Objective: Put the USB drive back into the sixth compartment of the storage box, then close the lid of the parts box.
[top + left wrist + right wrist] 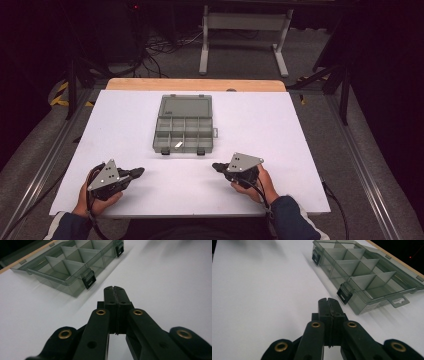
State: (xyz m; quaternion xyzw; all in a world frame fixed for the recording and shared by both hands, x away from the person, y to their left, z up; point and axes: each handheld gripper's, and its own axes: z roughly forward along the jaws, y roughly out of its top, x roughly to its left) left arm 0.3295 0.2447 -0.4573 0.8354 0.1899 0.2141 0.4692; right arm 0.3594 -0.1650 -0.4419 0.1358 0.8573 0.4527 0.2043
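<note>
Flanking bare white table (300,130), organizer box (184,125) centered.

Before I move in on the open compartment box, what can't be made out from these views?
- High view: the small white piece in the compartment box is too small to identify.
- Left gripper view: the box's far end is cut off by the top edge.
- Right gripper view: the tinted dividers hide parts of the compartment floors.
</note>
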